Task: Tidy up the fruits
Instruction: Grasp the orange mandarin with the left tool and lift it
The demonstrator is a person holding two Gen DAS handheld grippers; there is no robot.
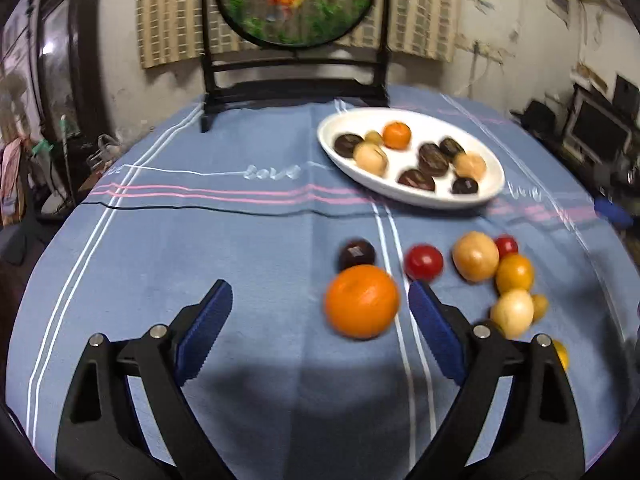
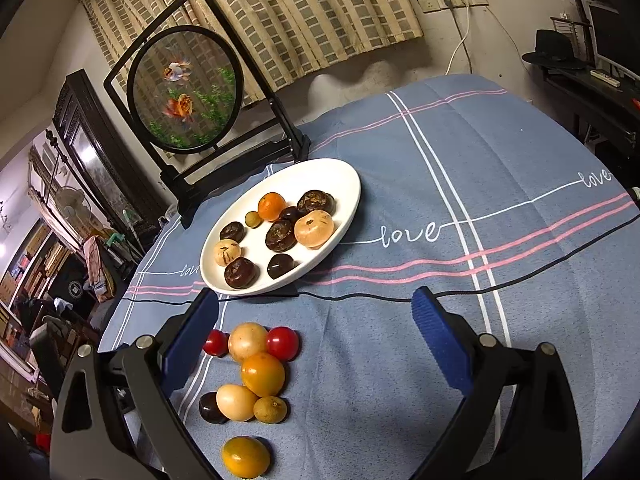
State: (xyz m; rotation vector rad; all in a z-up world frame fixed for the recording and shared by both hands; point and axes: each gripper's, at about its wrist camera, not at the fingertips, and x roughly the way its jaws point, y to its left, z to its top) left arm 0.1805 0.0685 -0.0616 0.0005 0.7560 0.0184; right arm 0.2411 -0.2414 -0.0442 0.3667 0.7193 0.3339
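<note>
In the left wrist view a big orange lies on the blue cloth between my left gripper's wide-open fingers, close to the right pad and untouched. Beyond it sit a dark fruit, a red tomato and a cluster of tan and yellow fruits. The white oval plate holds several dark, tan and orange fruits. My right gripper is open and empty above the cloth. The loose fruit cluster lies by its left finger, and the plate is farther back.
A round goldfish screen on a black stand rises behind the plate at the table's far edge. The blue striped tablecloth spreads to the right of the plate. Dark furniture stands beyond the table's right edge.
</note>
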